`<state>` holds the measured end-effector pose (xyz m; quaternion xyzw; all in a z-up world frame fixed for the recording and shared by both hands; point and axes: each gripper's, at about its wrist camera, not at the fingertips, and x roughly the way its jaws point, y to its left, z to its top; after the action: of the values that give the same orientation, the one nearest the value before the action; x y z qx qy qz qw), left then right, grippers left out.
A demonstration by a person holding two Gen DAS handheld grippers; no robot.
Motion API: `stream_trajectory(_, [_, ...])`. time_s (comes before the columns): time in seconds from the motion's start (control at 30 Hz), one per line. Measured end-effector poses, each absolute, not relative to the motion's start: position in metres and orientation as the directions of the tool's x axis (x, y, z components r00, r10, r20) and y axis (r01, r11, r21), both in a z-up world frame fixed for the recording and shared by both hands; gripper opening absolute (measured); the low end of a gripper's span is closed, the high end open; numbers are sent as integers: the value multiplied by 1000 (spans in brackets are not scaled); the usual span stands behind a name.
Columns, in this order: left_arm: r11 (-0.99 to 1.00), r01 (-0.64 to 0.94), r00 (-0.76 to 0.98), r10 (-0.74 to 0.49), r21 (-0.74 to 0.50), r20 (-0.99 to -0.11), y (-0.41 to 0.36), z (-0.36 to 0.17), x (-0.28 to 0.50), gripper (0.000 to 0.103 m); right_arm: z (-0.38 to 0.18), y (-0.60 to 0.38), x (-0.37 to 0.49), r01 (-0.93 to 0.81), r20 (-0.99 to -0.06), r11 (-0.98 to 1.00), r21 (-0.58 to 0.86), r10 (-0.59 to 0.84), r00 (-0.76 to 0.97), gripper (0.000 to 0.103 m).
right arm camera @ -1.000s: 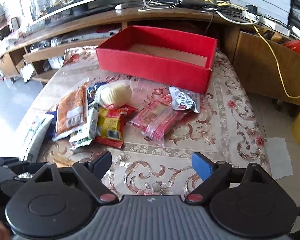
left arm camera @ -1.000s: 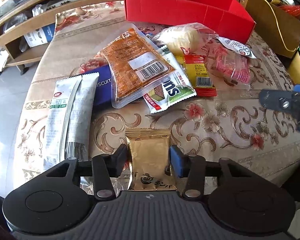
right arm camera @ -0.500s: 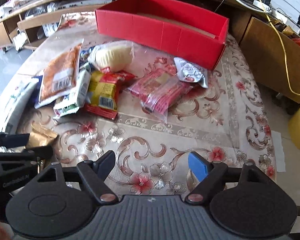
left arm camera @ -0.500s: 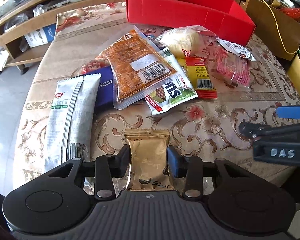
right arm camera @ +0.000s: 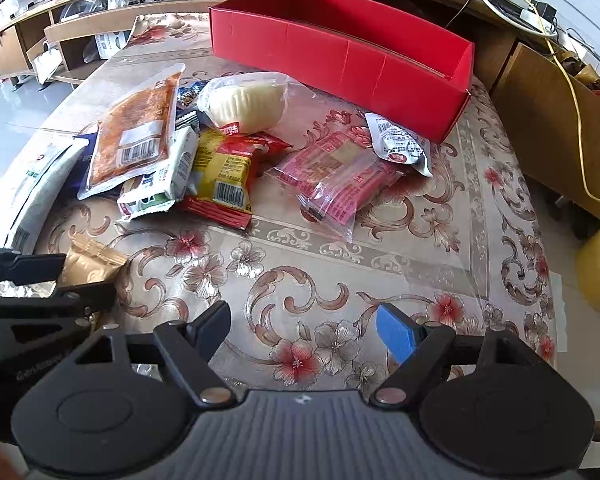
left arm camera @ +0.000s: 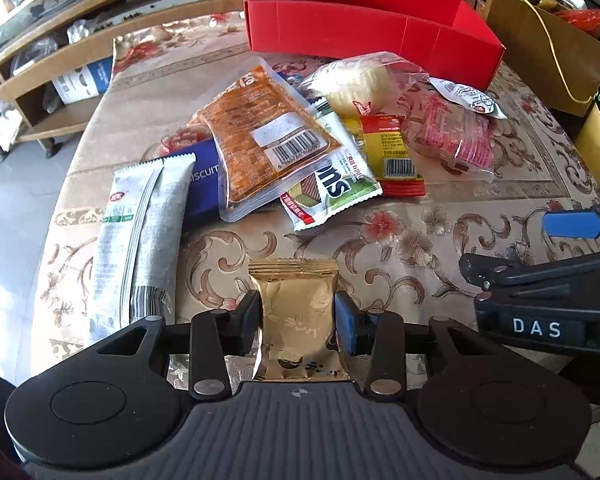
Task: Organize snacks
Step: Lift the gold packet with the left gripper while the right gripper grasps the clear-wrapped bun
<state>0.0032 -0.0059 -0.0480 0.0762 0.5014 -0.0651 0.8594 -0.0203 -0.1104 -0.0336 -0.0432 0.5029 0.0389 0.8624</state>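
Nothing is packed yet: the long red cardboard box (right arm camera: pixel 340 56) at the far side of the desk (right arm camera: pixel 340 280) shows no snack inside, though its floor is mostly hidden behind the near wall. Starting at the left, the tall white-and-grey foil packet (left arm camera: pixel 140 236) lies close to the desk's left edge, so little room there. Next, the left claw (left arm camera: pixel 296 320) has its pads pressed on the small gold foil sachet (left arm camera: pixel 296 312) at the near edge, pinched but not lifted away. Beyond it, the heap: the clear orange vacuum pouch (left arm camera: pixel 264 140) lies on a green-and-white wafer pack (left arm camera: pixel 336 184), then the yellow-and-red packet (left arm camera: pixel 392 152), the pale bun in clear wrap (left arm camera: pixel 360 84) and the pink clear-wrapped pack (left arm camera: pixel 456 136). All still to go. At right, the right claw (right arm camera: pixel 304 328) hangs part open, holding nothing, having just narrowed, over bare flowered cloth. That near-right stretch is the clear lane toward the box.
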Motion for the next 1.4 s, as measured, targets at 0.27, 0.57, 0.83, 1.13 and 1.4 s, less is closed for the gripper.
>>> stream_trajectory(0.27, [980,179,519,-24,82,-854,-10,-37,0,47,-26,-106,-26,-126,-861,992,-27,41,508,78])
stream_trajectory(0.57, [980,176,536,-17,93,-844,-11,-32,-3,48,-21,-106,-29,-129,-853,992,-16,53,519,78])
stream_trajectory(0.83, [980,174,554,-12,101,-832,-13,-25,0,47,-18,-106,-28,-129,-848,992,-14,57,527,78])
stream_trajectory(1.13, [982,164,563,-20,88,-827,-11,-16,13,47,-10,-109,-15,-121,-843,993,13,76,532,78])
stream_trajectory(1.4, [990,137,574,-41,46,-818,3,-7,41,48,3,-105,15,-143,-825,990,18,95,557,78])
